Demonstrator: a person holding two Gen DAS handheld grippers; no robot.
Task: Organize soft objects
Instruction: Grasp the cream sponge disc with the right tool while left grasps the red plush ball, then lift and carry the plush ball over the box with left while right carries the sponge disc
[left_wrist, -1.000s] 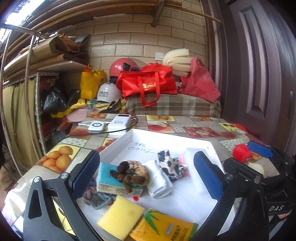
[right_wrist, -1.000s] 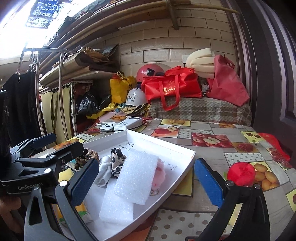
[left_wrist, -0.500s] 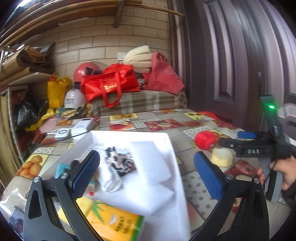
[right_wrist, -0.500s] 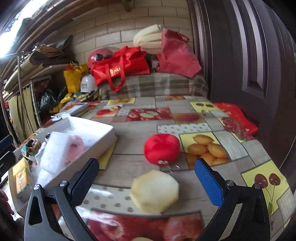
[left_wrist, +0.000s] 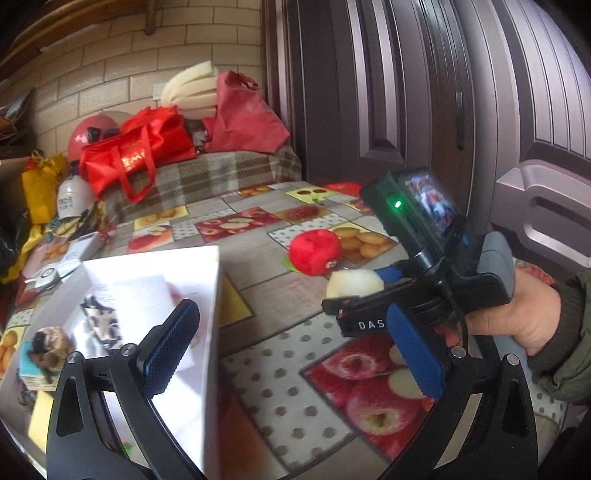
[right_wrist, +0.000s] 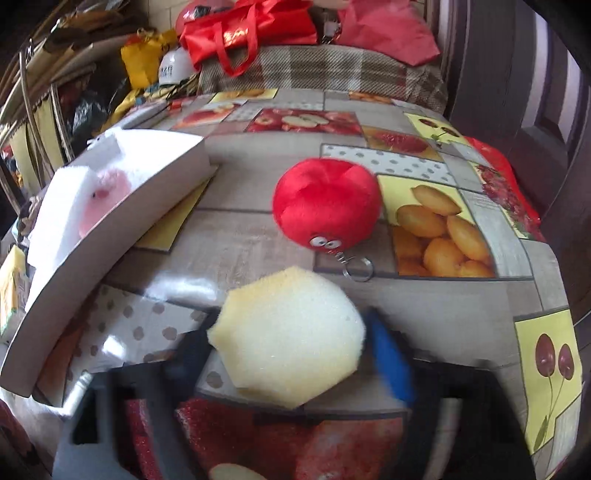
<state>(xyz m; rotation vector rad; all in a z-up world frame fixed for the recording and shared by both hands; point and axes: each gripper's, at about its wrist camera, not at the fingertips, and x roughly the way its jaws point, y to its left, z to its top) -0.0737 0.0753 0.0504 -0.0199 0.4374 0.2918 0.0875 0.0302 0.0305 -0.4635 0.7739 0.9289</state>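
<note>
Yellow sponge (right_wrist: 286, 338) between right hand-held gripper (right_wrist: 291, 354) fingers, apparently touching; grip unclear.

right tongs (right_wrist: 288, 354) blurred, sponge (right_wrist: 288, 338) hiding their grip

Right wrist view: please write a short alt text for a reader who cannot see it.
The right gripper has its fingers on either side of a pale yellow sponge on a fruit-print table. A red plush keychain lies just beyond, and a white tray stands at the left.
</note>
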